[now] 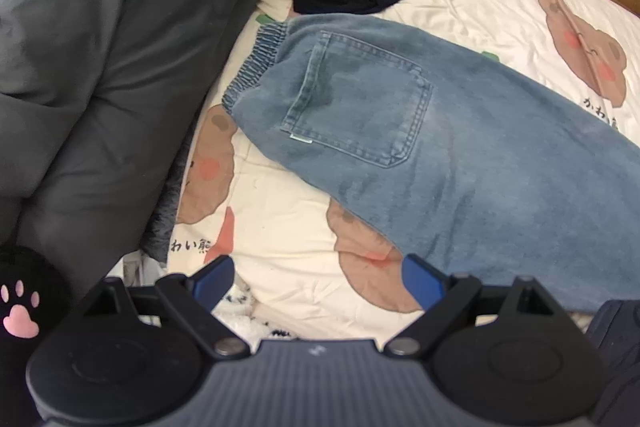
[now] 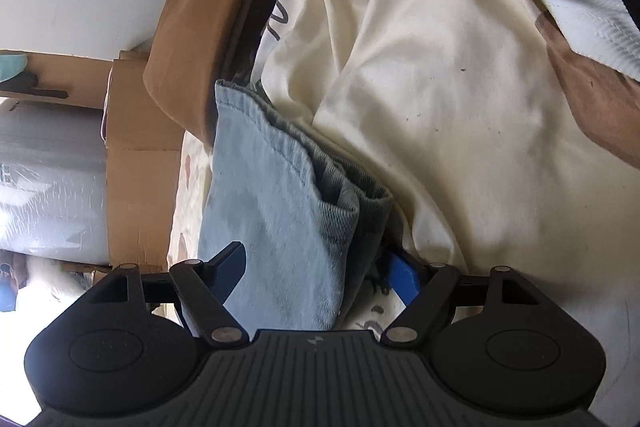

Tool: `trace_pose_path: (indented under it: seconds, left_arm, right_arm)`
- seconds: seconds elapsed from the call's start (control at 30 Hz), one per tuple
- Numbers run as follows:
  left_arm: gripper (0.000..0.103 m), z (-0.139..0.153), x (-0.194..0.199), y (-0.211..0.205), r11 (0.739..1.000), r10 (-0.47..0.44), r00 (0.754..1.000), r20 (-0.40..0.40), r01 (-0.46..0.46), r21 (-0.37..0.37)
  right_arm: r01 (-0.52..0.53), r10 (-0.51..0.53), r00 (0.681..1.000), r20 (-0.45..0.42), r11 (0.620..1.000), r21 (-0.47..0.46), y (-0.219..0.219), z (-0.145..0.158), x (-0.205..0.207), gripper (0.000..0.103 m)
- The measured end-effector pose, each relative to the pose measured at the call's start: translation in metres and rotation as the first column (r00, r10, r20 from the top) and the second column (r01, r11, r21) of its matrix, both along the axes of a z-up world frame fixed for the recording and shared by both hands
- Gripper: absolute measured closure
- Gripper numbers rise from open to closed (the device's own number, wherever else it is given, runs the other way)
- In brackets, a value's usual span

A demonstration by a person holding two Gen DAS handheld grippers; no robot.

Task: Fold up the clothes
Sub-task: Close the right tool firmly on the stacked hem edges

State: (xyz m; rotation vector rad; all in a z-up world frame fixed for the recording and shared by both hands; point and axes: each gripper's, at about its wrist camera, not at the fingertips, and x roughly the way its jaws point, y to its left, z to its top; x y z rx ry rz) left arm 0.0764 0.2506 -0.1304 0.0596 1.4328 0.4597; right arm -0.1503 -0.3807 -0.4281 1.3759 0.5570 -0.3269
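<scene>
So the faded blue denim jeans with the elastic waistband (image 1: 420,131) are laid flat on the cream bedsheet printed with brown bears (image 1: 280,227), back pocket up. Their long axis runs diagonally in the left wrist view: waistband toward the upper left, next to the dark grey duvet (image 1: 100,67), legs heading off to the lower right.

Looks like the grab-the-ends stage of the fold to me. The left gripper (image 1: 320,283) hovers over bare sheet just beside the seat of the jeans, jaws wide and nothing in them. The right gripper (image 2: 316,271) is down at the leg hems (image 2: 288,195), jaws spread wide with the stacked cuffs sitting between the blue pads, but I don't see the pads actually pressing on them.

Next move, I'd guess: pinch both hem layers together, not just the top one, then carry them along the axis toward the waistband. The left one probably needs to pin or grip the waist end so the jeans don't slide.
</scene>
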Motion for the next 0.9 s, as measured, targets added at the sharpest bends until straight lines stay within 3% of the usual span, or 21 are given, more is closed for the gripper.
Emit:
trace_pose_path:
  seconds: [0.1, 0.3, 0.6, 0.77, 0.9]
  left_arm:
    - [0.011, 0.001, 0.001, -0.001, 1.0, -0.004, 1.0, 0.001, 0.004, 0.003]
    - [0.011, -0.005, 0.002, -0.007, 1.0, -0.02, 1.0, -0.006, 0.02, 0.001]
    - [0.011, -0.008, 0.005, -0.012, 0.999, -0.035, 0.999, -0.013, 0.035, 0.001]
    - [0.011, -0.012, 0.007, -0.01, 1.0, -0.018, 1.0, -0.019, 0.018, -0.001]
    - [0.011, -0.012, 0.008, -0.014, 0.999, -0.038, 0.999, -0.02, 0.038, 0.0]
  right_arm:
    - [0.019, -0.019, 0.999, 0.03, 1.0, 0.007, -0.006, 0.002, -0.005, 0.032]
    - [-0.06, 0.06, 0.991, 0.116, 0.998, -0.003, -0.016, 0.02, -0.002, 0.033]
    - [-0.083, 0.082, 0.996, 0.028, 0.995, 0.059, -0.036, -0.002, 0.005, 0.03]
    - [-0.091, 0.09, 0.996, 0.031, 0.994, 0.062, -0.042, -0.003, 0.01, 0.03]
    - [-0.147, 0.14, 0.986, 0.091, 0.987, 0.068, -0.047, 0.006, 0.01, 0.03]
